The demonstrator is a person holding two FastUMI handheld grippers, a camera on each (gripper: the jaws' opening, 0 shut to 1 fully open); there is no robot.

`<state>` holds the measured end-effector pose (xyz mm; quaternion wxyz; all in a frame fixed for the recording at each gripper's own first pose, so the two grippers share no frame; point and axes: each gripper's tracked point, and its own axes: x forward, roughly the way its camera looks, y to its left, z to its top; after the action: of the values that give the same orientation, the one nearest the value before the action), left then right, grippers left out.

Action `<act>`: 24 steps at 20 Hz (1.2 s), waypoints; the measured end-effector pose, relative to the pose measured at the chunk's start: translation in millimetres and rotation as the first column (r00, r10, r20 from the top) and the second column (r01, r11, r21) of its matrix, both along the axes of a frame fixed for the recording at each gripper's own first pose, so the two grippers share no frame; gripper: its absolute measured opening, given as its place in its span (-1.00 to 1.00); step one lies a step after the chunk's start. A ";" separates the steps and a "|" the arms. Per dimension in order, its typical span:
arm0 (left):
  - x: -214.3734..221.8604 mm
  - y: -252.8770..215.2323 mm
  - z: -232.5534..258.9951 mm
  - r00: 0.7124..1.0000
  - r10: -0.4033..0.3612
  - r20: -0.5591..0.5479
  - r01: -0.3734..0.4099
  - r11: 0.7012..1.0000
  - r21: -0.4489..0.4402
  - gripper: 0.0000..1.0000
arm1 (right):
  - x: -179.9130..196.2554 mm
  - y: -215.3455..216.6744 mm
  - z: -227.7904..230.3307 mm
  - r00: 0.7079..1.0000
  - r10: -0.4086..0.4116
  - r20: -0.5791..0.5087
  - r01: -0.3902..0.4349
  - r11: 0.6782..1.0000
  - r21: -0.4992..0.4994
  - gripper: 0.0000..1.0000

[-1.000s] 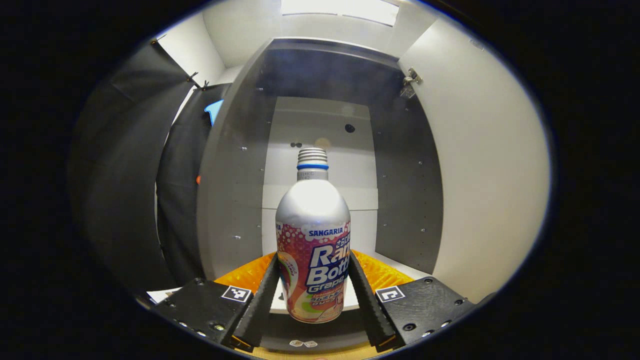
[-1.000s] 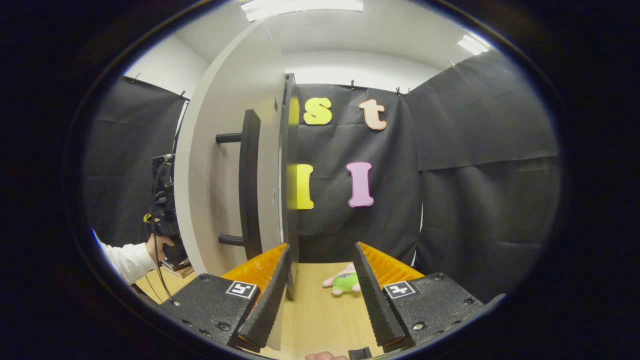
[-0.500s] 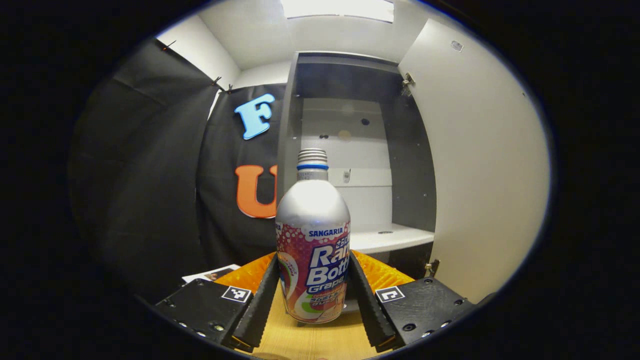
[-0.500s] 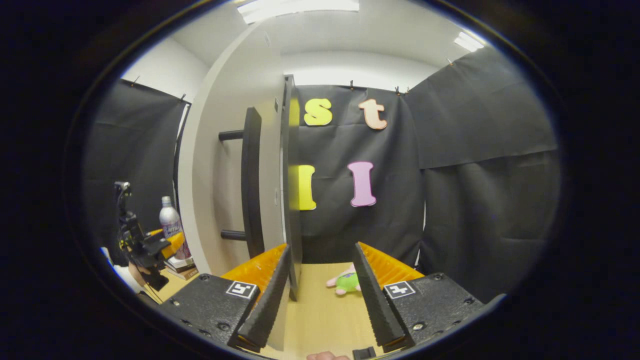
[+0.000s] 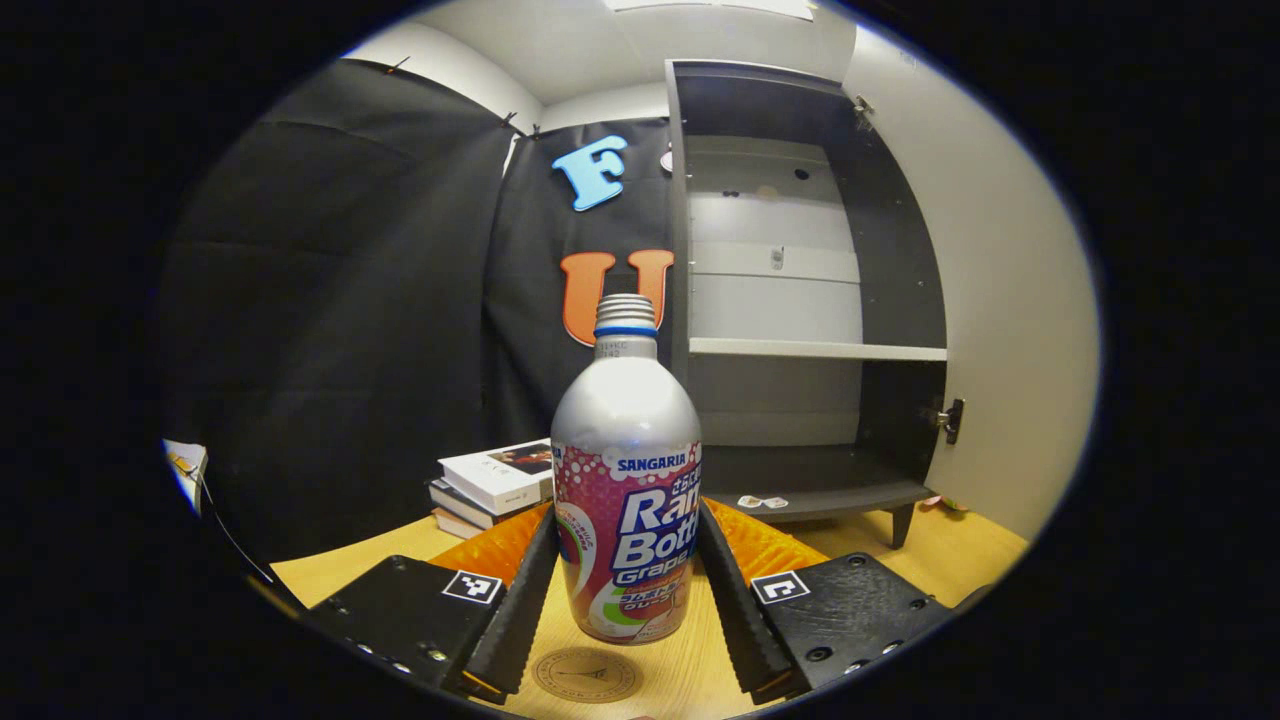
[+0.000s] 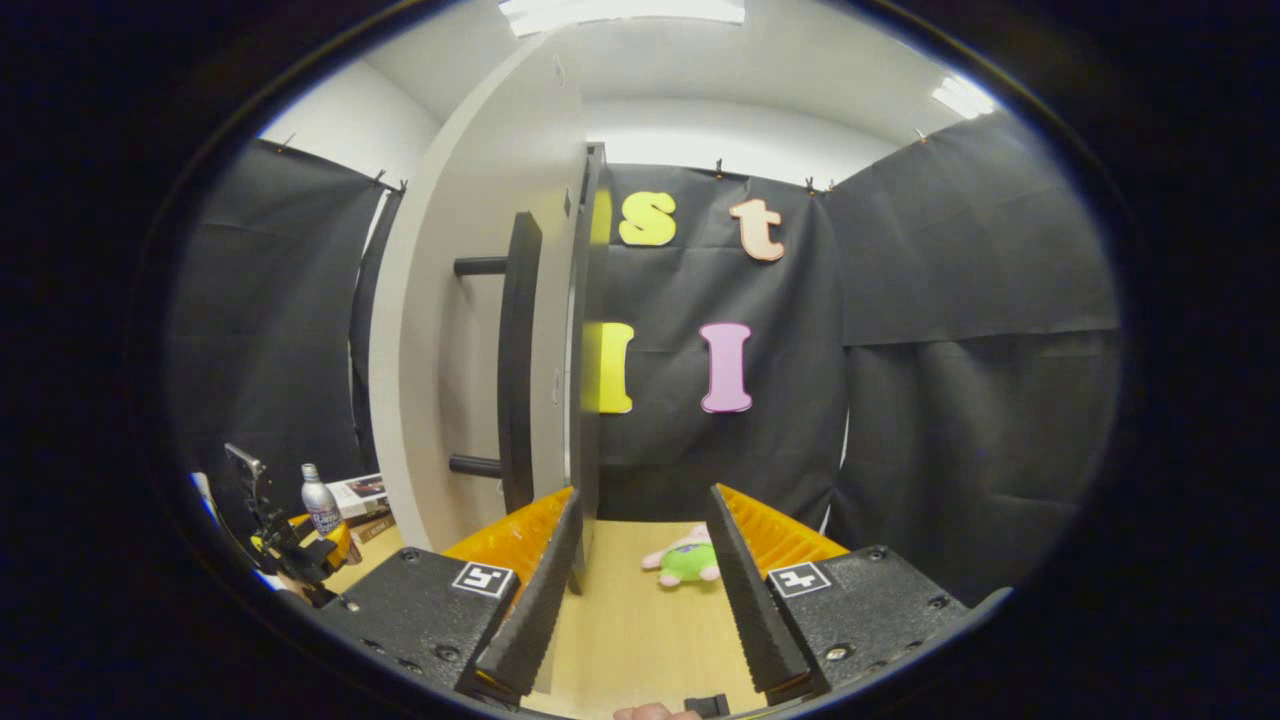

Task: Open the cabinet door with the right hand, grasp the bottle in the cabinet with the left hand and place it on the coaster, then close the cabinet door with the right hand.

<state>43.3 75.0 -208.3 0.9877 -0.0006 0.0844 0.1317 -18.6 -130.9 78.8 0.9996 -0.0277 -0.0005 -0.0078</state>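
A silver bottle (image 5: 625, 480) with a pink label stands upright between the fingers of my left gripper (image 5: 625, 590), which is shut on its lower body. Below it, near the bottom of the left gripper view, a round brown coaster (image 5: 585, 675) lies on the wooden table; the bottle hangs just above and behind it. The grey cabinet (image 5: 800, 300) stands open behind, its shelves bare. In the right gripper view my right gripper (image 6: 640, 590) is open beside the edge of the open white door (image 6: 470, 330) with its black bar handle (image 6: 515, 350). The bottle (image 6: 320, 500) and left gripper appear far left.
A stack of books (image 5: 490, 480) lies on the table (image 5: 330, 570) left of the cabinet. A small pink and green plush toy (image 6: 685, 560) lies on the table beyond my right gripper. Black cloth walls surround the booth.
My left gripper has drawn the bottle out of the cabinet, back and down over the table, and the coaster has come into view. My right gripper stayed by the door's edge.
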 end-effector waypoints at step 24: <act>-29.7 19.3 -105.5 0.989 0.121 -0.087 -0.118 0.992 0.045 0.51 | 3.4 13.2 -10.2 0.998 0.012 -0.067 -0.015 0.998 -0.054 0.57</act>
<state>13.6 94.3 -313.8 0.9731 0.0197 0.1256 0.1921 -15.2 -117.6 68.6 0.9980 -0.0551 0.0323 0.0000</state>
